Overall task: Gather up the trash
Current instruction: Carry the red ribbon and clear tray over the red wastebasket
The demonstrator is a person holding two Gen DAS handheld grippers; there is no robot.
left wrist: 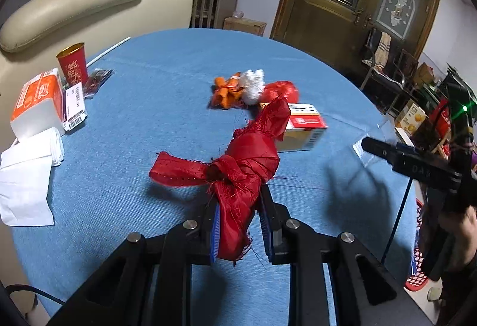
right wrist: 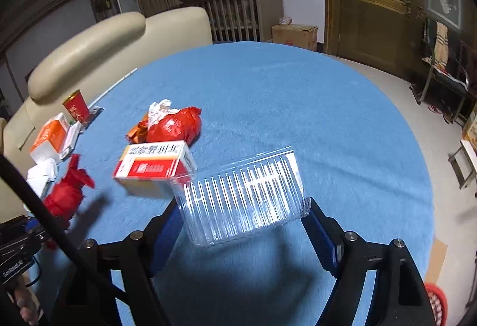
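My left gripper is shut on a knotted red cloth bundle and holds it above the blue table; the bundle also shows in the right wrist view. My right gripper is shut on a clear ribbed plastic tray, pinched between both pads. Left on the table are a red and white carton, a red plastic bag, a white crumpled tissue and an orange wrapper.
A red paper cup, an orange tissue pack and white napkins lie at the table's left edge by a cream sofa. A red basket stands on the floor at the right.
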